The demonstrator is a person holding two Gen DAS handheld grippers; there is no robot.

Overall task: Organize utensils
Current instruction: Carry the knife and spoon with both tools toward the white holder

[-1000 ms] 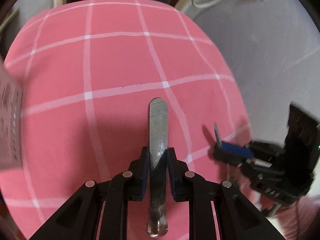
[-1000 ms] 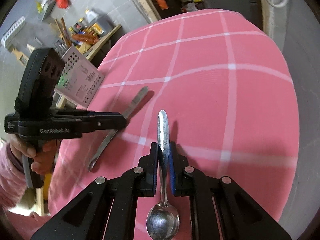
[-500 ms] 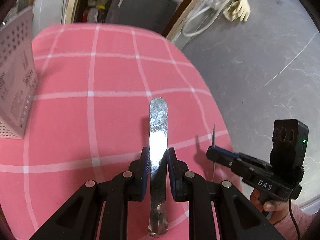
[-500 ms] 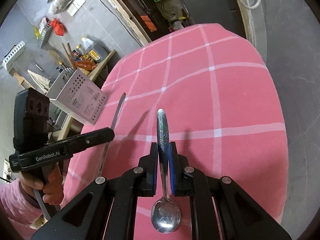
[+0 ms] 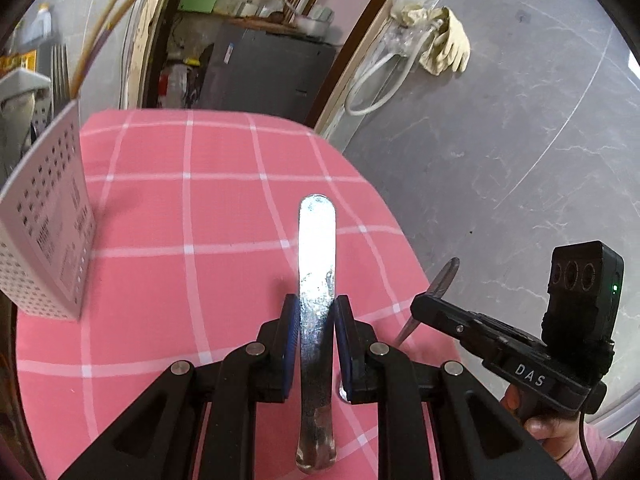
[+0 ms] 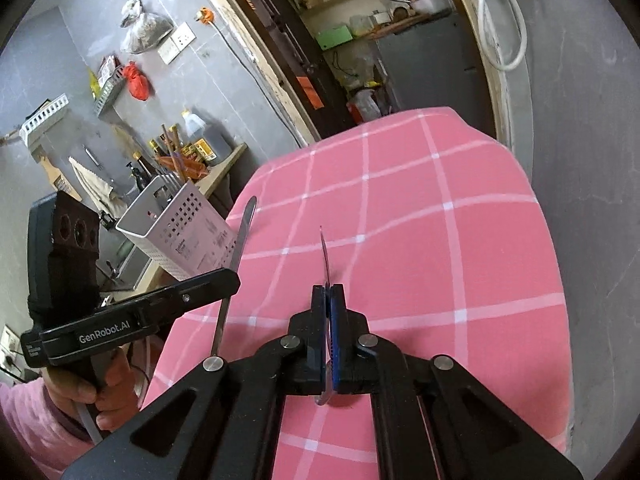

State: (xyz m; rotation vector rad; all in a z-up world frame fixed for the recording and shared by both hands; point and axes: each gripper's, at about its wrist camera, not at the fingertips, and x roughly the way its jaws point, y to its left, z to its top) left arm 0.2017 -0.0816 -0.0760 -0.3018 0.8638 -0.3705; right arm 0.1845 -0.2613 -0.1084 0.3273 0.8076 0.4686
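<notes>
Holding a flat steel utensil handle [image 5: 317,280] in my left claw [image 5: 316,312], I see its blue pads pressed on both sides of the metal, the rounded end pointing away over the pink checked cloth on the desk [image 5: 180,216]. Which utensil it is I cannot tell, since its working end is out of sight. My right claw [image 6: 329,300] is squeezed together on a spoon [image 6: 325,256], turned edge-on so the handle shows as a thin blade rising from between the pads, with a sliver of the bowl below them. Both pieces are lifted clear of the cloth.

The white perforated utensil holder [image 5: 52,224] stands upright at the left edge of the desk; fork tines and chopsticks stick out of its top. From the right wrist view the holder [image 6: 180,232] sits just beyond the left claw. A hand in a pink sleeve [image 6: 92,384] grips that claw's handle.
</notes>
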